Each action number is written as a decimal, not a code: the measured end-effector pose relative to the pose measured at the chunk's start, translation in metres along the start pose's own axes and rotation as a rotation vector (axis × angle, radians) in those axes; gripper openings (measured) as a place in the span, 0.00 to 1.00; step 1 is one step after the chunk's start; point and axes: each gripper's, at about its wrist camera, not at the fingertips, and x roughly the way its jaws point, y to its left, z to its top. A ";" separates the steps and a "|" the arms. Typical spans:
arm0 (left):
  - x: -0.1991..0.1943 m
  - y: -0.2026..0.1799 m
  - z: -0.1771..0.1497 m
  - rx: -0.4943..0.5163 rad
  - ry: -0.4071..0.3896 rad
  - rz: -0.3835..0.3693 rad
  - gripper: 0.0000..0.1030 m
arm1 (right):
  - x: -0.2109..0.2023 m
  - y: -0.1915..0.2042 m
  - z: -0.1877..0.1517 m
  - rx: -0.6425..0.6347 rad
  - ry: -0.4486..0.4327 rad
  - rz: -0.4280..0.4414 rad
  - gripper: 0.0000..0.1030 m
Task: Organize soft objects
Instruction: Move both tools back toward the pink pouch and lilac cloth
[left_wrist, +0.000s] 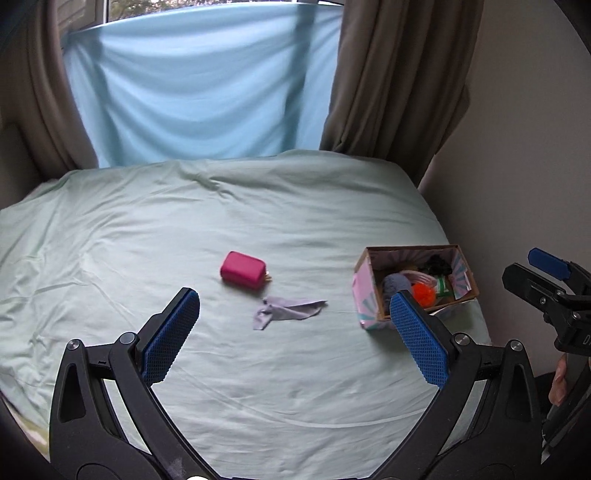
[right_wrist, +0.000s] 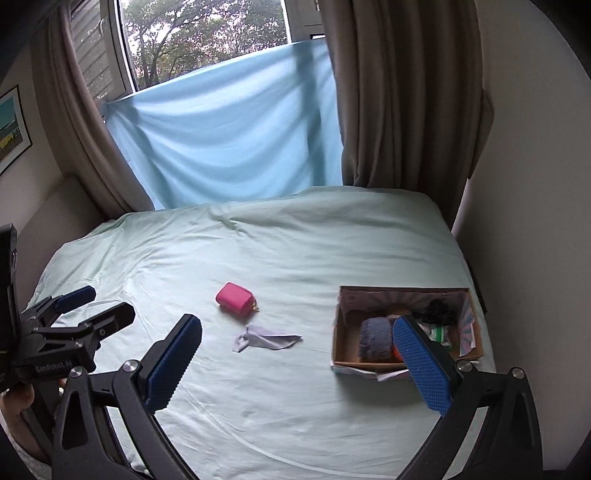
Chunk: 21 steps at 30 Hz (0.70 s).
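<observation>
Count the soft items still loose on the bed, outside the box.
2: the pink pouch mid-bed, and the grey cloth just in front of it, nearer the cardboard box. Nothing else shows on the bed sheet.

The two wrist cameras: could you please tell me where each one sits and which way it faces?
Left wrist: on the left gripper, above the bed's near edge, facing the window; the right gripper shows at its right edge.
Right wrist: on the right gripper, facing likewise; the left gripper and a hand show at left.
Shared: pink pouch, grey cloth, cardboard box, blue sheet.
</observation>
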 end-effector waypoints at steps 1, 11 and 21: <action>0.002 0.005 0.000 0.001 0.002 -0.004 1.00 | 0.003 0.006 0.000 0.006 0.001 -0.001 1.00; 0.047 0.067 0.011 0.027 0.053 -0.029 1.00 | 0.046 0.048 -0.001 0.041 0.015 -0.031 1.00; 0.145 0.118 0.025 0.060 0.147 -0.039 1.00 | 0.129 0.063 -0.012 0.094 0.092 -0.051 1.00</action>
